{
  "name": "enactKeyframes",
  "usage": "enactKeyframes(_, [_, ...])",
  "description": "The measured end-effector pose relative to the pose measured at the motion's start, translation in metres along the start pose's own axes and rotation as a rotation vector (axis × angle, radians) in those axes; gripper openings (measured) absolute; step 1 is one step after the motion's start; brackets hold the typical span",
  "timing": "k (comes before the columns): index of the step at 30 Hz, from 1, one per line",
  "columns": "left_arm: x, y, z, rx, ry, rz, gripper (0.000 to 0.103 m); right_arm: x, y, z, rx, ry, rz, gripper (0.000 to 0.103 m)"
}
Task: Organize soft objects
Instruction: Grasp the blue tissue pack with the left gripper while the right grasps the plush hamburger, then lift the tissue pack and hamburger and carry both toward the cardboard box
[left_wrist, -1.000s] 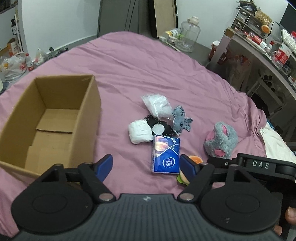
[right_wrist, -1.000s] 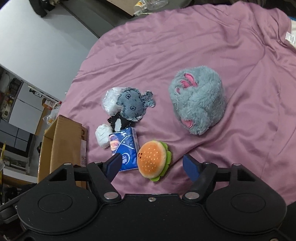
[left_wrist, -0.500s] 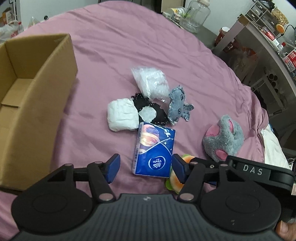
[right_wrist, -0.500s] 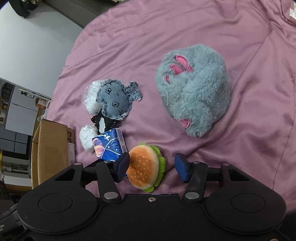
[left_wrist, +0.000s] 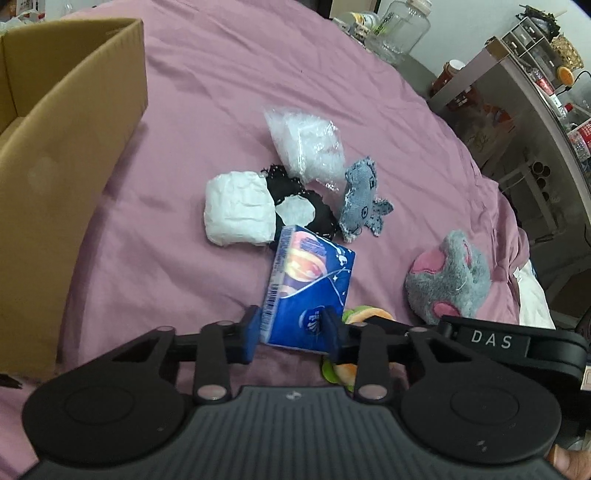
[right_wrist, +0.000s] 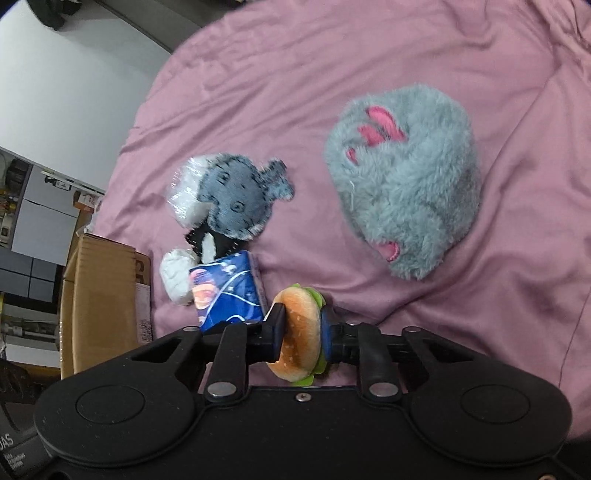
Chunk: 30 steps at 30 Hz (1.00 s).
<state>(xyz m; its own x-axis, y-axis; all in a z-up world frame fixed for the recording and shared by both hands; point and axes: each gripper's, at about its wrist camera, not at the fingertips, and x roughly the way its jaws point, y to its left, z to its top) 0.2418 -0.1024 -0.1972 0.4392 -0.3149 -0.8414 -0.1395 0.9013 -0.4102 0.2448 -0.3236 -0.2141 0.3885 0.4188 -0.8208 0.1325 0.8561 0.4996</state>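
- The blue tissue pack (left_wrist: 308, 291) lay on the pink bedspread (left_wrist: 229, 88) near its close edge, long axis running away from the left gripper (left_wrist: 291, 328), its near short end between that gripper's blue pads.
- The left jaws were closing on the pack's two long sides; the pads already pressed its wrapper, so I judged the pinch made though not fully settled.
- Just beside the pack, on its right, the burger plush (right_wrist: 300, 332) stood on edge in the right gripper (right_wrist: 301, 326), whose jaws were pressed together on the bun faces, squeezing it thin.
- The cardboard box (left_wrist: 62, 177) stood open toward the left edge of the bedspread, well apart from the pile and nearer the left hand; the likely next move was a lift and a carry leftward, pack first.
- Beyond the pack lay a white bundle (left_wrist: 238, 206), touching a black-and-white cloth piece (left_wrist: 299, 206), then a clear plastic bag (left_wrist: 306, 144) and a small denim plush (left_wrist: 360, 199).
- The grey furry plush (right_wrist: 402, 177) rested alone toward the right side of the bedspread, nearer the right hand, not yet touched.
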Motion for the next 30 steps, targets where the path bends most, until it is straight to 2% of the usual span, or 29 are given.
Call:
enactKeyframes(5, [-0.016,-0.005,0.002,0.031,-0.034,-0.002,0.020,-0.016,0.010,-0.006,-0.051,-0.070,-0.042,0.020])
enactKeyframes(14, [-0.044,-0.010,0.008,0.077,-0.077,-0.001,0.016,-0.037,0.020,-0.014,-0.068,-0.171,-0.065,0.018])
enactKeyframes(19, [-0.064,-0.013,0.015,0.117,-0.115,-0.017,0.014,-0.052,0.040,-0.024,-0.107,-0.238,-0.083,0.018])
enactKeyframes(22, [-0.079,-0.016,0.019,0.154,-0.140,-0.020,0.000,-0.060,0.048,-0.026,-0.117,-0.268,-0.086,0.018])
enactKeyframes(26, [-0.096,-0.023,0.020,0.240,-0.179,-0.033,0.000,-0.068,0.057,-0.025,-0.126,-0.292,-0.089,0.018])
enactKeyframes(30, [-0.103,-0.020,0.023,0.247,-0.181,-0.031,0.000,-0.074,0.061,-0.030,-0.120,-0.300,-0.086,0.018])
